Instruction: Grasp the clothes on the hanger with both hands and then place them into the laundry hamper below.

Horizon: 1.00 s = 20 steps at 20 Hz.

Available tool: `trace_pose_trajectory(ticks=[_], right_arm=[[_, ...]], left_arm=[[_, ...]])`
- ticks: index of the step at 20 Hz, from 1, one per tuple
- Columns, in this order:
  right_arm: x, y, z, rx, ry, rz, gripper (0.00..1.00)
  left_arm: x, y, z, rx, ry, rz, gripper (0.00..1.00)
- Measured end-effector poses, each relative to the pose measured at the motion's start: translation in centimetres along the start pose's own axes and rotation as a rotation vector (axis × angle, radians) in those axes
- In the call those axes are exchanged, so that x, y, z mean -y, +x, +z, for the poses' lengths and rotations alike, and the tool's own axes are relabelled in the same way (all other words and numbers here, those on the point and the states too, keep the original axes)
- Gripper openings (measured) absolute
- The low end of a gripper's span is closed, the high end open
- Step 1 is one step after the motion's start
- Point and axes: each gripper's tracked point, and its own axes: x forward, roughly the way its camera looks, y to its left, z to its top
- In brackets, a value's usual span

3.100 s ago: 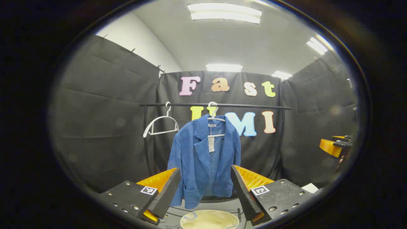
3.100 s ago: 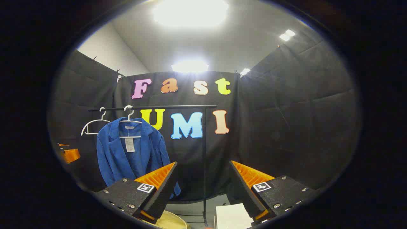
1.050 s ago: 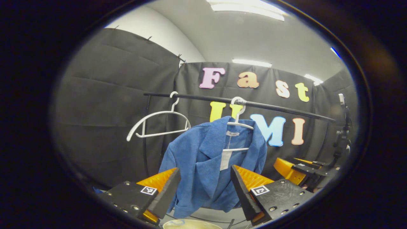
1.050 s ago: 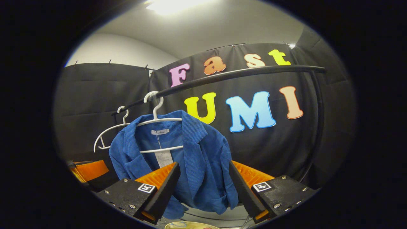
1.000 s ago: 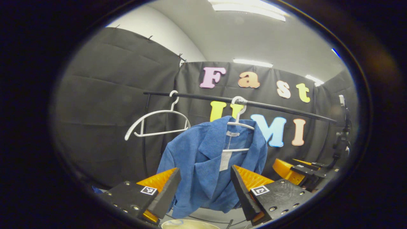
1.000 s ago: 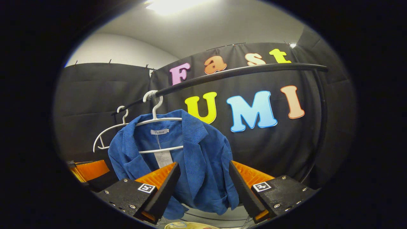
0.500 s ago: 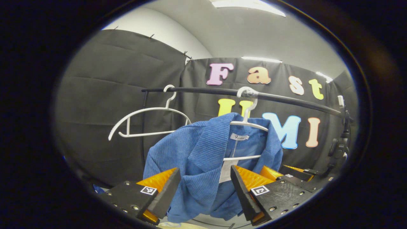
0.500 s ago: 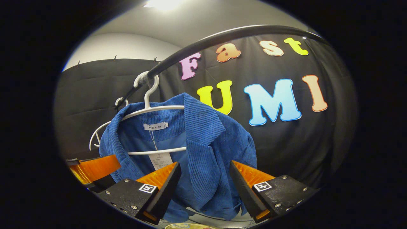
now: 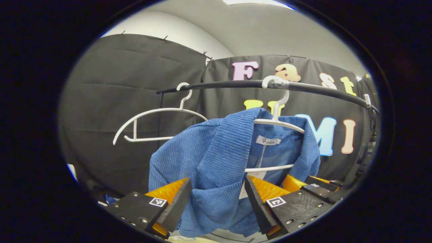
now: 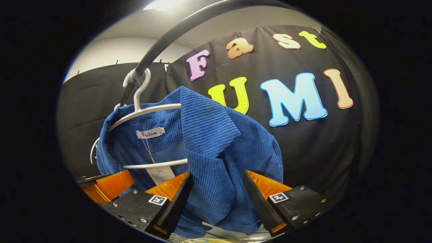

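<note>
Both grippers, left [image 9: 217,199] and right [image 10: 217,199], gape wide at the blue jacket [image 9: 216,158]; the left gripper view adds a bare hanger [image 9: 152,118].

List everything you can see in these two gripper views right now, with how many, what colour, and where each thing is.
Blue corduroy jacket: one, blue, hanging on a white hanger, in front of both tools.
White plastic hanger carrying the jacket: one, white, hooked on the rail.
Empty white plastic hanger: one, white, on the same rail, beside the jacket.
Black metal clothes rail: one, black, running across above the jacket.
White paper tag: one, white, hanging inside the jacket's collar.
Left tool: one, open, fingers either side of the jacket's lapel, not pressing.
Right tool: one, open, at the jacket's other lapel.
</note>
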Motion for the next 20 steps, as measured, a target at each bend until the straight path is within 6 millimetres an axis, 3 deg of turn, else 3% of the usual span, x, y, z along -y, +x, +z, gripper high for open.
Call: trace_pose_trajectory(ticks=[1, 2, 4, 5, 6, 8, 9, 10, 12, 14, 17, 20], right_arm=[[0.0, 0.3, -0.1, -0.005, 0.000, 0.002, 0.89], [0.0, 0.3, -0.2, -0.008, 0.001, 0.008, 0.87], [0.3, 0.1, 0.1, -0.003, 0.006, 0.007, 0.72], [0.6, 0.1, 0.2, 0.005, 0.006, 0.005, 0.52], [0.9, 0.0, 0.4, 0.012, 0.004, 0.007, 0.45], [1.6, -0.4, 0.8, 0.029, 0.011, -0.008, 0.19], [1.6, -0.5, 0.9, 0.034, 0.022, 0.003, 0.08], [1.5, -0.5, 0.9, 0.032, 0.036, 0.018, 0.06], [1.4, -0.7, 0.7, 0.025, 0.056, 0.046, 0.03], [1.5, -1.3, 0.9, 0.029, 0.042, 0.061, 0.00], [2.0, -1.8, 1.3, 0.049, 0.003, 0.046, 0.00], [2.5, -2.4, 1.6, 0.059, 0.015, 0.035, 0.00]], left_arm=[[0.2, 0.1, -0.1, -0.001, 0.003, -0.003, 0.92], [0.2, 0.1, -0.1, -0.003, 0.002, -0.010, 0.79], [0.9, 0.2, -0.2, -0.005, -0.015, -0.043, 0.60], [1.3, 0.2, -0.3, -0.006, -0.020, -0.065, 0.51], [0.9, 0.0, -0.3, -0.002, -0.014, -0.054, 0.42], [1.1, -0.3, -0.1, -0.005, -0.001, -0.077, 0.23], [1.1, -0.6, -0.1, -0.005, 0.017, -0.083, 0.23], [0.9, -0.7, 0.1, 0.003, 0.031, -0.099, 0.23], [0.6, -1.4, 0.4, 0.031, 0.002, -0.109, 0.10], [1.6, -1.7, 0.4, 0.020, -0.077, -0.178, 0.09], [0.7, -2.2, 1.2, 0.050, -0.122, -0.209, 0.00], [0.4, -3.3, 2.5, 0.082, -0.179, -0.242, 0.01]])
